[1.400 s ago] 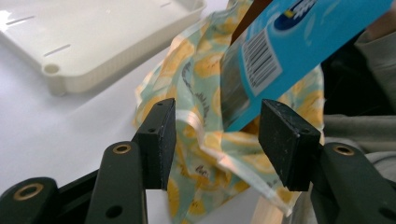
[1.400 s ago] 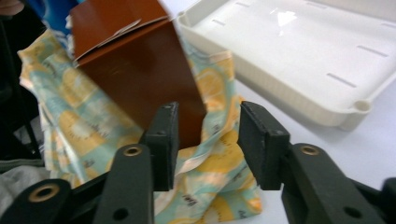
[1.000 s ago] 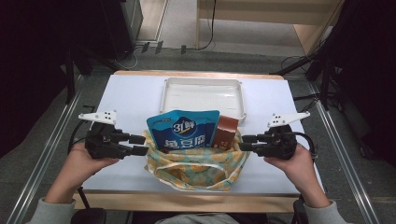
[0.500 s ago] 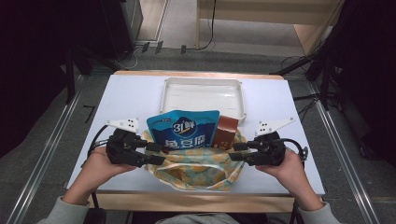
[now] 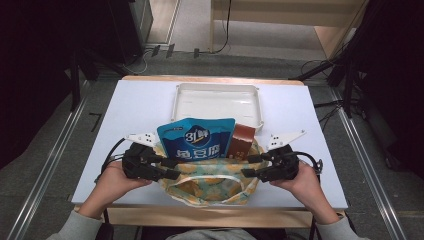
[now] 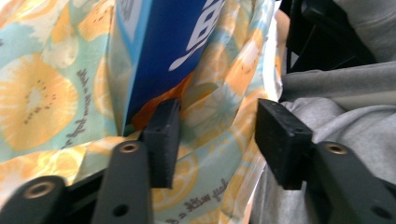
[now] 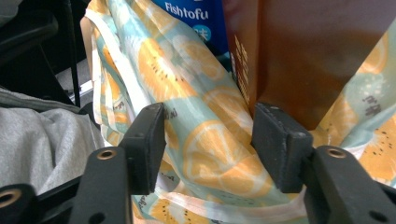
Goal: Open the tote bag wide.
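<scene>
Both hands moved down & in. Left gripper (image 5: pixel 172 168) fingers just closed some, right gripper (image 5: pixel 248 165) fingers just opened; both wide around bag (image 5: pixel 210 182) cloth, not squeezing.

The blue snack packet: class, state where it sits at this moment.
In the high view the blue snack packet stands in the fruit-print cloth bag at the table's near edge, left of the brown packet and just in front of the white tray.
</scene>
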A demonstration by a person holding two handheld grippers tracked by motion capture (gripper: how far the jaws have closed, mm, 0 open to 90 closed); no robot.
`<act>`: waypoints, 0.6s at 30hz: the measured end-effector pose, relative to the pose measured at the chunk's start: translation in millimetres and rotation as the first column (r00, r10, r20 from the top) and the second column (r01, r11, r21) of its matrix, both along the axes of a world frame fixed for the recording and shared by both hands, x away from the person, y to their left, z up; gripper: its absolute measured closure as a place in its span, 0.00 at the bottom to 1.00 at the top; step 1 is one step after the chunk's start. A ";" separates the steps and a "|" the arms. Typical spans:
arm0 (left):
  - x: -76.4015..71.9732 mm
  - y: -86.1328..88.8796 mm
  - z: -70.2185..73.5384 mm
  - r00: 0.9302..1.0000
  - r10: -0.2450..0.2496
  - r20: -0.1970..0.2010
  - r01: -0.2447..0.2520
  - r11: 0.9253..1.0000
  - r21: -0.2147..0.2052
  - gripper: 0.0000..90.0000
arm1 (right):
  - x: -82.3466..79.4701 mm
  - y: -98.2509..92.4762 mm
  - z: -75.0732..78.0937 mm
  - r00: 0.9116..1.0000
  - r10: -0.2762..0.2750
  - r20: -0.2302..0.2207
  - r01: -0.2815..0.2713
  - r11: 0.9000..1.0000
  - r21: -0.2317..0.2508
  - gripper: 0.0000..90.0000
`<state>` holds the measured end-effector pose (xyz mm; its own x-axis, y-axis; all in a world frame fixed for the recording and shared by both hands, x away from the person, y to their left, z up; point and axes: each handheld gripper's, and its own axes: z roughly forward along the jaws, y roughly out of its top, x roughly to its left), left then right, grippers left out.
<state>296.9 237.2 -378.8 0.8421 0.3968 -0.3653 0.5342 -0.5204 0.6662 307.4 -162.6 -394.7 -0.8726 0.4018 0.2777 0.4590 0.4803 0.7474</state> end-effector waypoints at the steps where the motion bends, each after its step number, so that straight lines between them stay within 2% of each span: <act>1: 0.0 0.0 0.0 1.000 0.000 0.000 0.000 1.000 0.000 0.64 | 0.0 0.0 0.0 1.000 0.000 0.000 0.000 1.000 0.000 0.52; 3: -0.3 0.2 -2.8 1.000 -0.004 -0.017 0.004 1.000 0.010 0.67 | 0.4 0.0 -2.4 1.000 0.000 -0.005 0.000 1.000 -0.009 0.60; 4: -0.4 0.3 -4.1 1.000 -0.006 -0.015 0.006 1.000 0.014 0.75 | 0.7 0.0 -5.1 1.000 0.002 -0.014 -0.002 1.000 -0.009 0.70; 6: -0.4 0.1 -6.8 1.000 -0.001 -0.027 0.001 1.000 0.018 0.79 | 1.0 0.3 -7.5 1.000 0.000 -0.029 -0.001 1.000 -0.010 0.77; 7: -0.4 0.1 -6.8 1.000 -0.001 -0.027 0.001 1.000 0.018 0.85 | 1.0 0.3 -7.5 1.000 0.000 -0.029 -0.001 1.000 -0.010 0.77; 8: -0.2 -0.6 -9.3 1.000 0.001 -0.029 0.000 1.000 0.021 0.88 | 1.7 1.4 -10.3 0.999 0.002 -0.048 -0.002 1.000 -0.013 0.88; 10: 0.7 -1.0 -11.2 0.999 0.002 -0.039 -0.001 1.000 0.023 0.98 | 1.5 2.6 -11.0 0.998 0.004 -0.062 -0.005 1.000 -0.012 0.97; 14: -0.1 -1.2 -11.9 0.999 -0.003 -0.044 0.004 1.000 0.016 1.00 | 0.9 3.5 -10.5 0.996 0.008 -0.085 -0.008 1.000 -0.007 1.00; 18: -5.3 2.4 -8.3 0.998 -0.011 -0.065 0.010 1.000 -0.015 1.00 | -3.9 1.9 -8.3 0.997 0.025 -0.079 -0.026 1.000 -0.004 1.00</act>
